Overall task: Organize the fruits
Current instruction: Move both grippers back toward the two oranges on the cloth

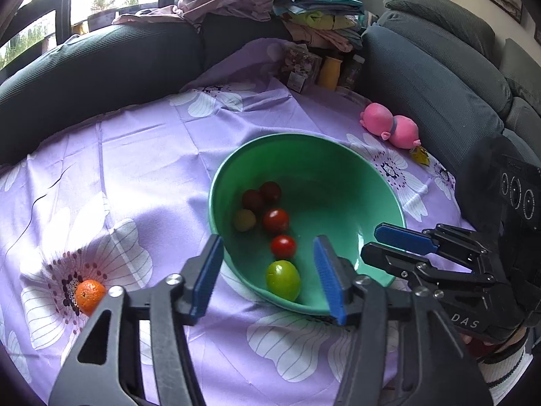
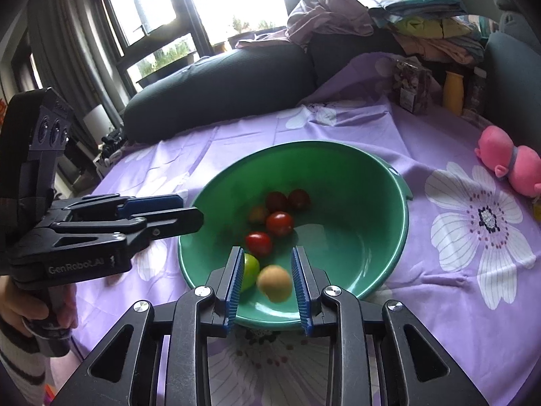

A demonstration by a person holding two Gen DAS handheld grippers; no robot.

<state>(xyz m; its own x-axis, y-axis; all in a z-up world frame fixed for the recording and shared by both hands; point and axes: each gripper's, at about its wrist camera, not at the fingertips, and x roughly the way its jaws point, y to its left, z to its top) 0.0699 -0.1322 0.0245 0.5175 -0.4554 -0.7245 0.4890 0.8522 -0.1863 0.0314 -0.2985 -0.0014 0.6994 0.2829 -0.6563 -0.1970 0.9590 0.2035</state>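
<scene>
Two claws stood open: our right claw (image 2: 267,280) over green bowl (image 2: 385,169), tan fruit (image 2: 274,282) blurred, apparently falling; left claw (image 1: 267,267) empty; orange (image 1: 89,296) remained on counter (image 1: 152,169).

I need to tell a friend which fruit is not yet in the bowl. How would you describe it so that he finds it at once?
Start from the green bowl in the middle of the purple flowered tablecloth. To its left, in the left wrist view, a small orange fruit lies alone on the dark centre of a printed white flower. It is the only orange fruit and the only one outside the bowl; the others, red and green, lie inside.
</scene>
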